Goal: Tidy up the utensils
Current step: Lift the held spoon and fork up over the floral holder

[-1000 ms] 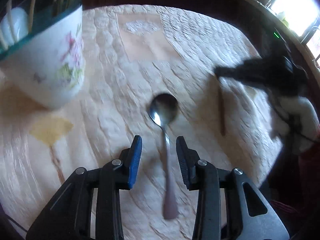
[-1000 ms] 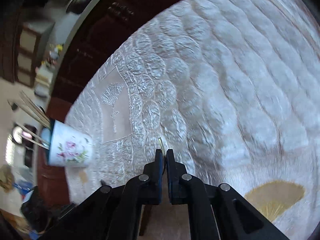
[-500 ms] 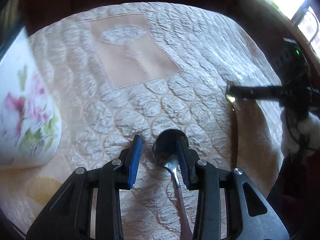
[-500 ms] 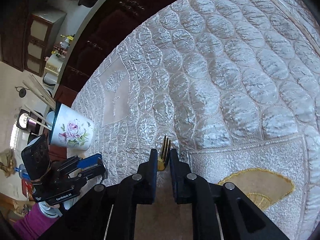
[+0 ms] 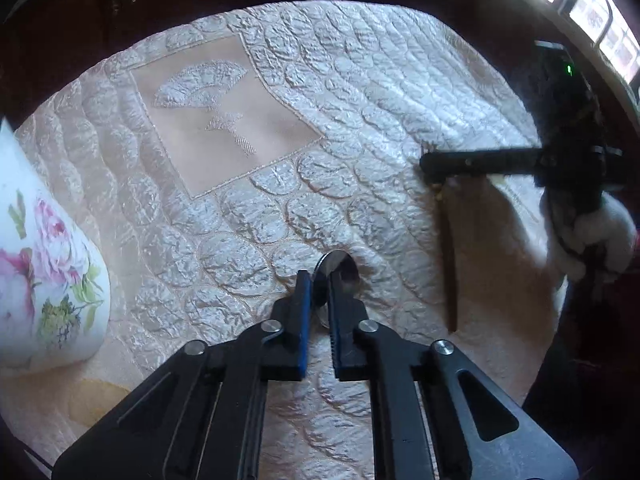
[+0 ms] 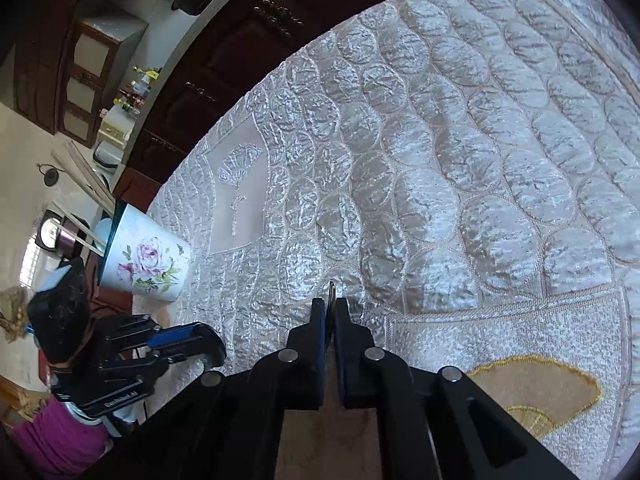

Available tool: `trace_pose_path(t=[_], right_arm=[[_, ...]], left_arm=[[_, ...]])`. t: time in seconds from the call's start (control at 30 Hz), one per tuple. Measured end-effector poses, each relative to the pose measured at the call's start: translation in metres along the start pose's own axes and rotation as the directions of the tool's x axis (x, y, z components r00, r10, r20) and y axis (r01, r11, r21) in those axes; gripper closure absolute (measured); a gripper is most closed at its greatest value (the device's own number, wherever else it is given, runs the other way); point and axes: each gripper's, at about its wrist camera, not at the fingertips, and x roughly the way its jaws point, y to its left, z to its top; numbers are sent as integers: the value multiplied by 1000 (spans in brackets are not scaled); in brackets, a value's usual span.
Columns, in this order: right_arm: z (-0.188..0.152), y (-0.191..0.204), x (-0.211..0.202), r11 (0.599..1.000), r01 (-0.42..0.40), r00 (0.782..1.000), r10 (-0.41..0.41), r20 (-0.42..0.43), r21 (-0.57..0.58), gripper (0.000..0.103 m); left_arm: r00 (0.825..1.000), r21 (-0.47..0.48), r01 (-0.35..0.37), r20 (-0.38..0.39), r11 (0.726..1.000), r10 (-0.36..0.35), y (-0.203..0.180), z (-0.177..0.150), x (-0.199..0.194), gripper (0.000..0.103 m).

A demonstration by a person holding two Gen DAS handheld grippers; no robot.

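Here, left claw (image 5: 319,300) clamping shiny round spoon (image 5: 334,270), right claw (image 6: 330,312) pinching thin fork (image 6: 331,294), quilted cloth (image 6: 460,184).

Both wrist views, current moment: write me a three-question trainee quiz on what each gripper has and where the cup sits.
1. True or false: the left gripper is shut on the spoon.
2. The right gripper holds: A) chopstick B) fork C) nothing.
3. Fill in: the floral cup holds several ____.

Key: 1 true; 2 B; 3 chopsticks.
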Motion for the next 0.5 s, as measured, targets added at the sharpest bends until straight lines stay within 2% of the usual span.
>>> trace_pose_path(t=[0.07,0.33,0.5], right_arm=[[-2,8,-2,1000,4,1000,-3,9,-19,100],[-8,55,-20,990,5,998,3,58,-141,101],[-10,84,-29,976,17,996,1,84,-216,101]], left_arm=[[1000,-45,23,10,999,-22,5,-5,-6,101],[995,-160,26,96,987,-11,14,-33,-46,102],[984,-192,5,174,981,29,19,-47,-84,102]])
